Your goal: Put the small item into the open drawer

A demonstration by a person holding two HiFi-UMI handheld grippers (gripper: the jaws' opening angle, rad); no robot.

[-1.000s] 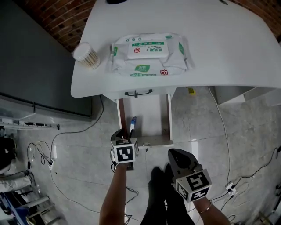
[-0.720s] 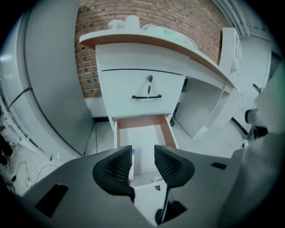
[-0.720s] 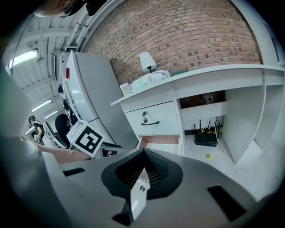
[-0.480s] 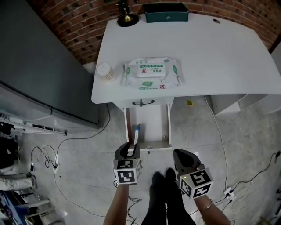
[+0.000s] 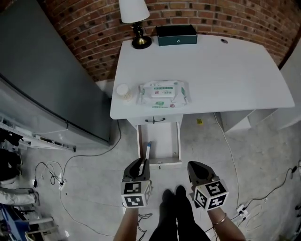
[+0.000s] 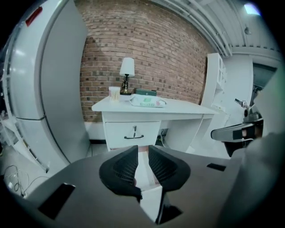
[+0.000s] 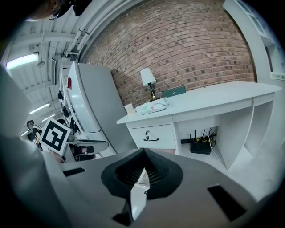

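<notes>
White desk (image 5: 225, 70) is seen from above in the head view, set against a red brick wall (image 5: 84, 28). On top, a lamp (image 5: 134, 14) w/ a white shade is stood at the back edge, w/ a dark green box (image 5: 176, 35) just beside it. A pack of wet wipes (image 5: 163, 90) is laid near the front edge, and a small round tub of cotton swabs (image 5: 123, 92) is stood to its left, close but apart.

Under the front edge a closed drawer front w/ a dark handle (image 5: 154, 120) can be seen. Below that the open drawer (image 5: 178, 141) is pulled out toward the person. The small item (image 5: 147, 150), a slim white thing w/ a blue end, is already laid inside the open drawer, along its left wall. What it is exactly can't be made out, too small.

The left gripper (image 5: 140, 163) is held just in front of the drawer's near edge, close to the item but not touching it. In the left gripper view its jaws are seen closing w/ a narrow gap left btw them. Nothing is caught in that gap, so it's released and not grasping.

The right gripper (image 5: 195, 166) is held off to the right of the drawer, over the grey floor (image 5: 235, 155), apart from everything. In the right gripper view its jaws are pressed together, clenched on nothing.

A big grey cabinet (image 5: 47, 84) is stood left of the desk, and cables (image 5: 47, 172) are strewn on the floor near it.
</notes>
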